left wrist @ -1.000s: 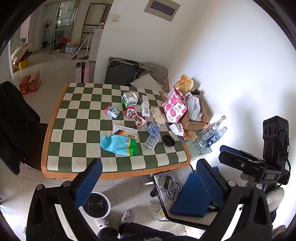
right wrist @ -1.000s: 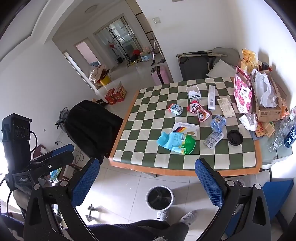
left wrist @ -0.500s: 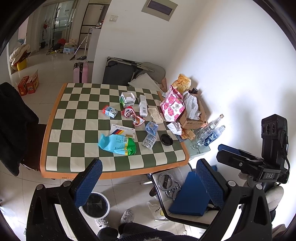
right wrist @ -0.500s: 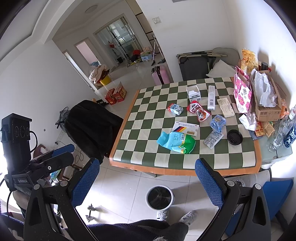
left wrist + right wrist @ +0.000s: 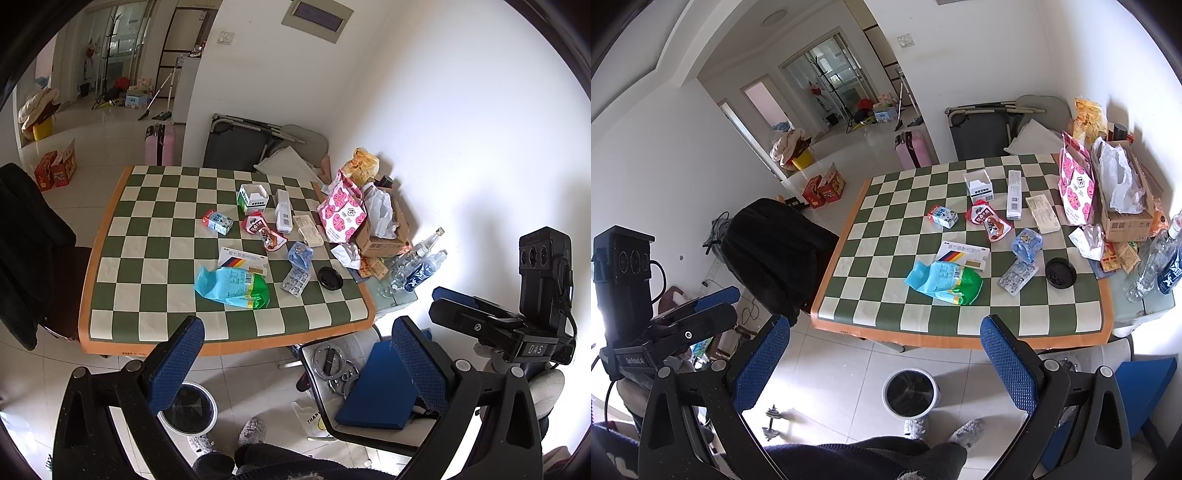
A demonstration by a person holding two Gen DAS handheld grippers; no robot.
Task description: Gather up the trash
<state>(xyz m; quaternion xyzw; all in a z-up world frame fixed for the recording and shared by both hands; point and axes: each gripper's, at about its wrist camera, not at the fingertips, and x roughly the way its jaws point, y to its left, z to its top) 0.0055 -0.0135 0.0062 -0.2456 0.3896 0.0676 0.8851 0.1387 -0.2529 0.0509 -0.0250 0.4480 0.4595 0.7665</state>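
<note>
Collecting has not begun: both the left gripper [image 5: 295, 354] and right gripper [image 5: 884, 354] hang spread and empty, short of the table [image 5: 960, 334]. Wrappers, like the blue-green bag [image 5: 943, 282], lie mid-table; the bin [image 5: 910, 393] stands on the floor near its front edge. Next, reach forward and pinch the bag.

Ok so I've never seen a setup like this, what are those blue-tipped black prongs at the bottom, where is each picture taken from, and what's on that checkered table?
No robot here: a person carries a handheld two-finger gripper in each hand, each with a fisheye camera looking out along its fingers. The prongs are those fingers. One picture comes from the left gripper, the other from the right gripper; each view also catches the other tool at its edge. Both are open and hold nothing.

On the checkered table lies litter: a blue-green snack bag, a black lid, a blister pack, small cartons and wrappers. A round bin stands on the floor below.
</note>
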